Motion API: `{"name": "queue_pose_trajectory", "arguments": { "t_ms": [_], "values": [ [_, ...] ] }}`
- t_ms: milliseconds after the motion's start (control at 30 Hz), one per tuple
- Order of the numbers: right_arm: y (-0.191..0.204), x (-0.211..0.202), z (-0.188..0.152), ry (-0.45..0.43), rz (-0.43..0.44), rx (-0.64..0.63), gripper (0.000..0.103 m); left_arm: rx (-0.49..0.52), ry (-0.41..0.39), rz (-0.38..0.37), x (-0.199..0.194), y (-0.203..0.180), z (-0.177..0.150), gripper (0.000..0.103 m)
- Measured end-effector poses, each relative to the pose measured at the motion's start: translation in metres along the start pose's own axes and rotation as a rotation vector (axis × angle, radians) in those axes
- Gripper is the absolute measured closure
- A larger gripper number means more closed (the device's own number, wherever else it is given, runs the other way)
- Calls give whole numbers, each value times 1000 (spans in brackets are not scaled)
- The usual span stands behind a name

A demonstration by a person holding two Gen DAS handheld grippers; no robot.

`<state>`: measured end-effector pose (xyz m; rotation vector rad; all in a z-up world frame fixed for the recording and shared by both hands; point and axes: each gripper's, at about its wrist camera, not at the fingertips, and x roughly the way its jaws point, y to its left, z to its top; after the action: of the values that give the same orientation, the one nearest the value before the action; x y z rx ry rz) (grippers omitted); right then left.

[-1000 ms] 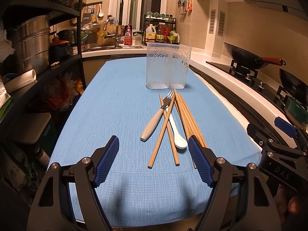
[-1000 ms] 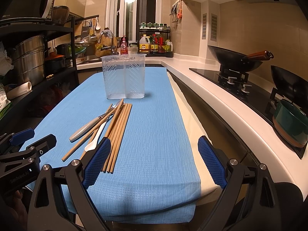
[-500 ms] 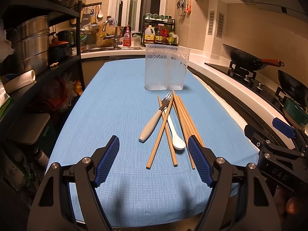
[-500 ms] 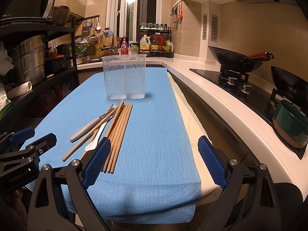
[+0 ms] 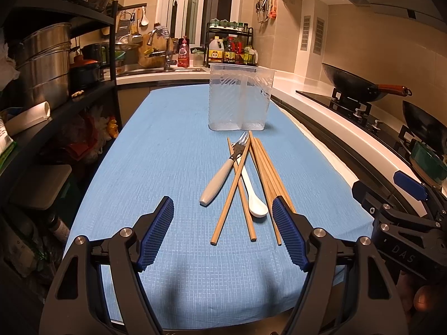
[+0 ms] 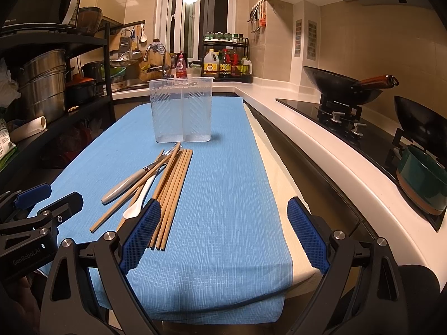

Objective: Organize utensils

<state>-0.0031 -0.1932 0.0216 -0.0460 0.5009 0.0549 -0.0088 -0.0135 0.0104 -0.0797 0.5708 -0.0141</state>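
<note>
The utensils are lying in a loose heap on the blue woven cloth [image 5: 156, 145] covering the desk, about midway along it and nearer its right edge. Several slim wooden chopsticks [image 5: 265, 167] are lying side by side, while two more [image 5: 232, 192] are crossing each other over a glossy white spoon [image 5: 252, 195]. A fork [image 5: 220, 176] with a smooth pale grey handle and metal tines is leaning across them, its tines pointing toward the far edge. Just beyond the heap a clear ribbed plastic holder [image 5: 240, 100], split into two compartments, is standing upright with nothing visible inside.

The left hand-held gripper [image 5: 223, 234] is hovering over the near edge, its jaws spread wide and grasping nothing; its textured blue pads [image 5: 156, 237] are flanking the near ends of the crossed chopsticks without touching. The right hand-held gripper [image 6: 223, 237] is hovering beside it, likewise released, over bare cloth near the desk's right edge.

Off the right side a white countertop [image 6: 307, 145] is carrying a black wok [image 6: 343, 86] on a stove. On the left, black shelving [image 5: 83, 95] is holding steel pots [image 5: 42, 58].
</note>
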Motion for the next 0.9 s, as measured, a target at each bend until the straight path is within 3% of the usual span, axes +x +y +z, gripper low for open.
{"name": "queue_pose_trajectory", "arguments": {
  "t_ms": [633, 700, 800, 900],
  "values": [
    [1, -1, 0, -6, -4, -3, 13, -1, 0, 9, 0, -3, -2, 34],
    [2, -1, -1, -16, -13, -2, 18, -5, 1, 21, 1, -1, -2, 34],
    [-3, 5, -3, 4, 0, 27, 35, -17, 7, 39, 5, 1, -3, 35],
    [-8, 12, -5, 32, 11, 61, 56, -55, 30, 65, 11, 9, -5, 45]
  ]
}}
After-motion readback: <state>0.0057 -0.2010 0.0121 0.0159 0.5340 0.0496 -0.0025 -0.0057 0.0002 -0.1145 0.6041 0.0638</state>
